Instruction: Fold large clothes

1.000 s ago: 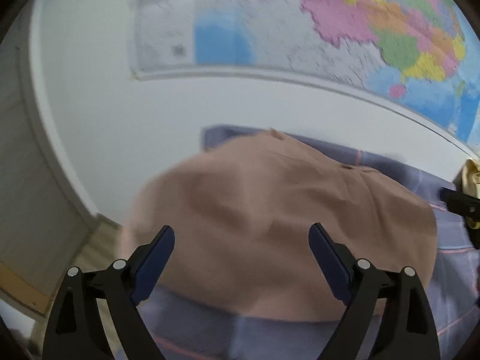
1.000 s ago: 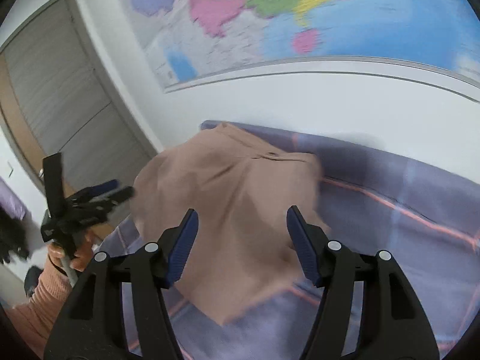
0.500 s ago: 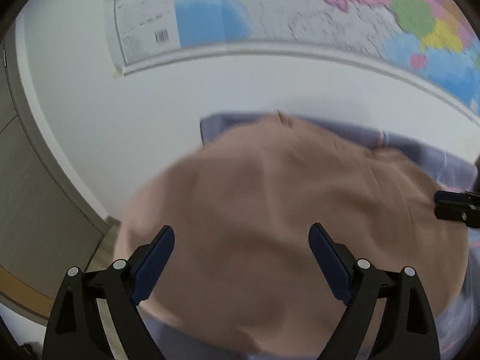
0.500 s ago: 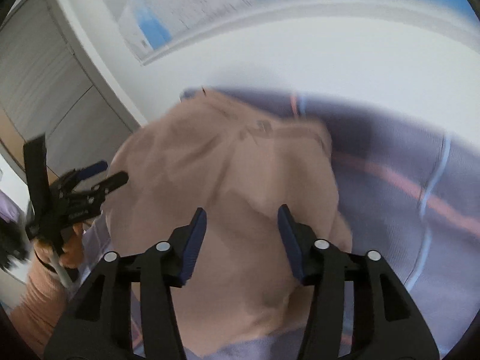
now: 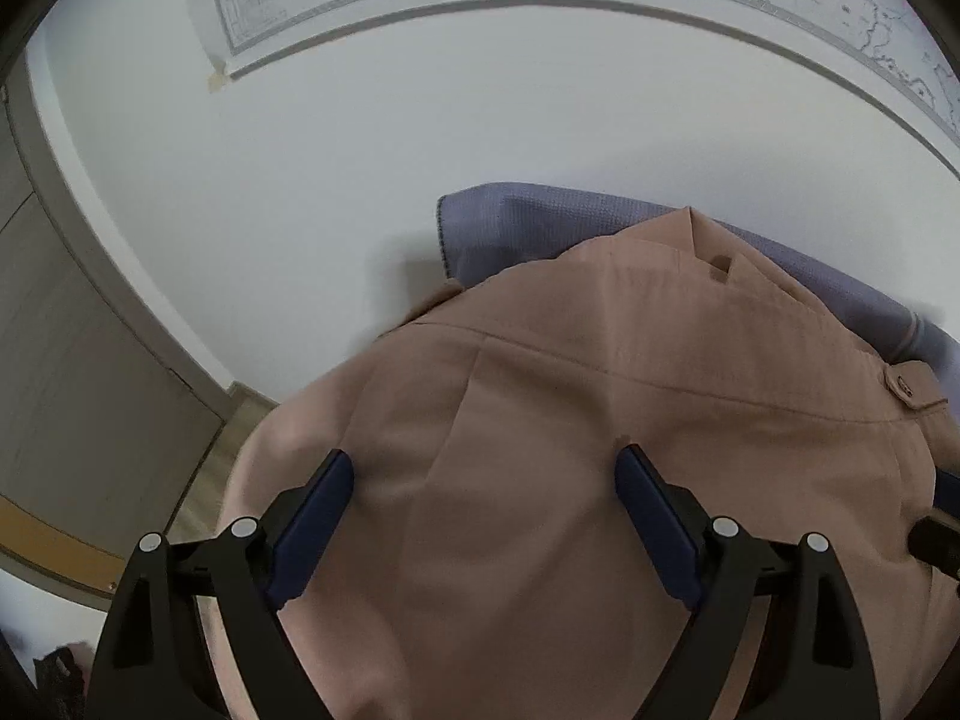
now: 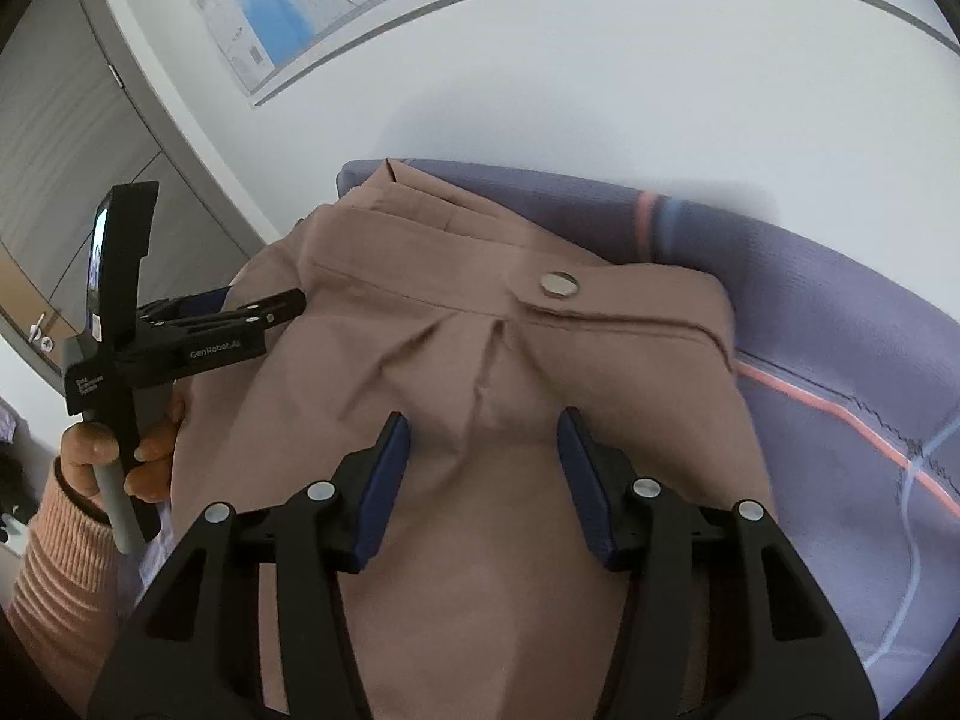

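Note:
Tan trousers (image 5: 600, 480) lie spread on a purple blanket (image 5: 540, 222), waistband toward the wall. The trousers (image 6: 480, 360) show a silver waistband button (image 6: 559, 284) in the right wrist view. My left gripper (image 5: 483, 468) is open, its fingers low over the fabric below the waistband. My right gripper (image 6: 483, 426) is open, its fingers just over a pleat below the button. The left gripper also shows in the right wrist view (image 6: 264, 306), at the trousers' left edge.
A white wall (image 5: 420, 120) with a map (image 6: 288, 6) rises right behind the blanket (image 6: 840, 330). A grey door (image 5: 60, 360) stands at left. The blanket has pink and blue stripes. The person's hand (image 6: 138, 450) in a pink sleeve holds the left tool.
Both grippers have moved forward and down toward the trousers' waistband. The right gripper's jaws have narrowed somewhat. The trousers now fill much more of both views.

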The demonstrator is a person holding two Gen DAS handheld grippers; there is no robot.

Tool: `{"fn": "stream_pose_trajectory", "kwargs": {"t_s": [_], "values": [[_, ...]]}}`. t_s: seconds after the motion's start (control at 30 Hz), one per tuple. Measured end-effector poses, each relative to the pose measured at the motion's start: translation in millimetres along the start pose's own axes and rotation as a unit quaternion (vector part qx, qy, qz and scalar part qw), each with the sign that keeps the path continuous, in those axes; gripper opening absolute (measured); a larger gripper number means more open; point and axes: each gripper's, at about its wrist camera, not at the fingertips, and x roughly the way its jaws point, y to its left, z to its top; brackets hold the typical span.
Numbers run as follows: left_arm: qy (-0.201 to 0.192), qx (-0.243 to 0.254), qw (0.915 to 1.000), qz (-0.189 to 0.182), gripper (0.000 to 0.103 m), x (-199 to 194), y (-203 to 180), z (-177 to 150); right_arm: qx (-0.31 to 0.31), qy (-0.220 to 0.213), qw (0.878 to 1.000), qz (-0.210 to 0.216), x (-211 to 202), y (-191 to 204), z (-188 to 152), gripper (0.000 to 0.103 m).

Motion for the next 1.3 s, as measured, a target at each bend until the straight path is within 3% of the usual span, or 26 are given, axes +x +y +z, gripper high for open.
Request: {"fn": "stream_pose_trajectory", "kwargs": {"t_s": [0.1, 0.23, 0.37, 0.5, 0.6, 0.7, 0.8, 0.93, 1.03, 1.3], "values": [[-0.034, 0.010, 0.9993, 0.006, 0.086, -24.9, -4.1, -10.9, -0.003, -0.015, 1.000, 0.010, -19.4, 3.4, -6.5, 0.054], [-0.087, 0.040, 0.9954, -0.001, 0.086, -69.3, -17.8, -35.8, -0.056, -0.038, 0.998, 0.017, -48.4, 20.2, -26.8, 0.058], [-0.109, 0.056, 0.9924, -0.016, 0.086, -98.1, -31.8, -64.4, -0.096, -0.039, 0.995, 0.007, -56.4, 37.3, -50.0, 0.058], [-0.097, 0.064, 0.9925, -0.036, 0.087, -102.6, -47.5, -87.7, -0.124, -0.020, 0.992, -0.015, -45.4, 42.7, -70.7, 0.058], [-0.067, 0.074, 0.9946, -0.027, 0.087, -87.9, -55.7, -105.8, -0.131, -0.011, 0.991, -0.030, -40.4, 44.6, -86.1, 0.058], [-0.052, 0.053, 0.9965, -0.037, 0.087, -83.9, -51.8, -117.0, -0.120, -0.017, 0.992, -0.028, -48.0, 44.8, -90.1, 0.061], [-0.066, 0.037, 0.9962, -0.042, 0.088, -96.1, -49.0, -122.5, -0.111, -0.031, 0.993, -0.015, -63.5, 47.4, -94.6, 0.071], [-0.089, 0.002, 0.9947, -0.051, 0.096, -116.4, -46.6, -133.6, -0.113, -0.051, 0.992, -0.016, -82.4, 55.7, -104.7, 0.073], [-0.099, -0.005, 0.9940, -0.046, 0.096, -127.4, -53.3, -146.5, -0.105, -0.055, 0.993, -0.011, -87.4, 58.6, -109.6, 0.075], [-0.090, -0.025, 0.9946, -0.047, 0.096, -146.4, -70.7, -178.1, -0.082, -0.079, 0.993, -0.028, -102.7, 55.2, -124.9, 0.089]]}}
